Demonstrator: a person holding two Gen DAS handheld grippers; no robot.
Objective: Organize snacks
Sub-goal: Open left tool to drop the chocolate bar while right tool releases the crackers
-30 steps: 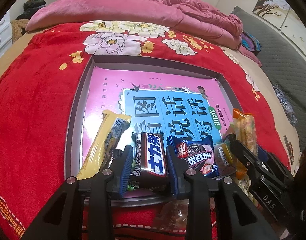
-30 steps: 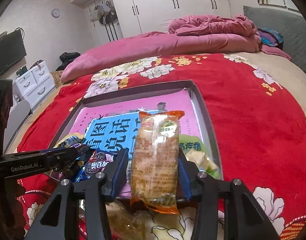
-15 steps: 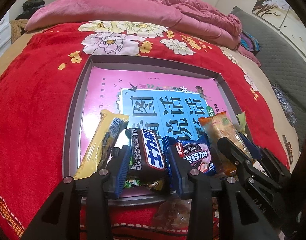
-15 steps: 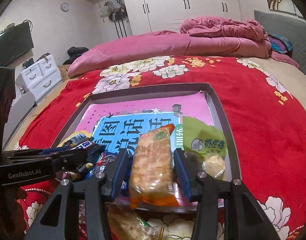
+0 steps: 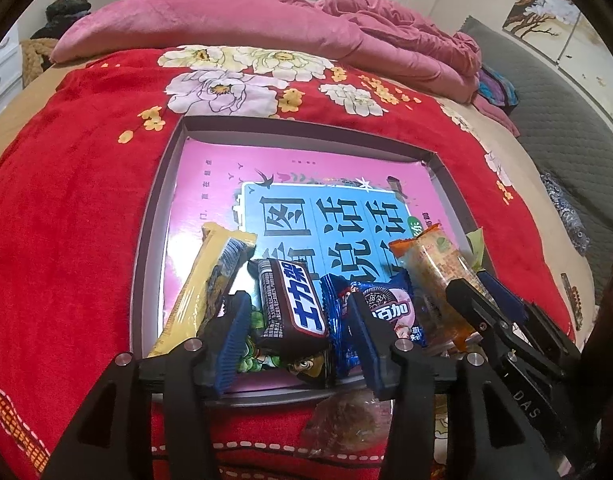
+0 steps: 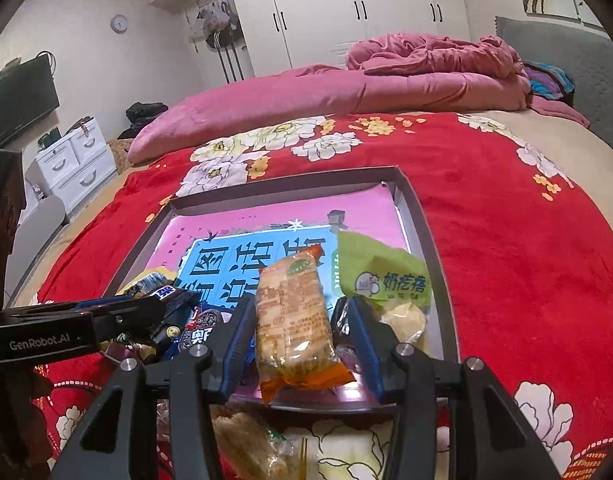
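A shallow grey tray [image 5: 146, 240] lined with a pink and blue book cover lies on the bed's red flowered blanket [image 5: 66, 200], and the snacks sit in a row along the tray's near edge. At the near left corner a long yellow packet [image 5: 204, 280] leans lengthwise. Next to it the left gripper [image 5: 294, 314] straddles a dark chocolate bar [image 5: 292, 306]; its jaws have just been opening, and the blue pads now stand clear of the wrapper on both sides, the bar resting on the tray between them. Just right of that lies a blue and pink cookie packet [image 5: 390, 308], its left end behind the gripper's right finger. Further right the right gripper [image 6: 294, 318] is at a narrow opening, its pads against a clear orange-ended biscuit packet [image 6: 292, 312], which tilts with its lower end over the tray's near rim. At the near right corner lies a green bag [image 6: 382, 276]. 1 more clear packet [image 6: 250, 444] lies on the blanket in front of the tray
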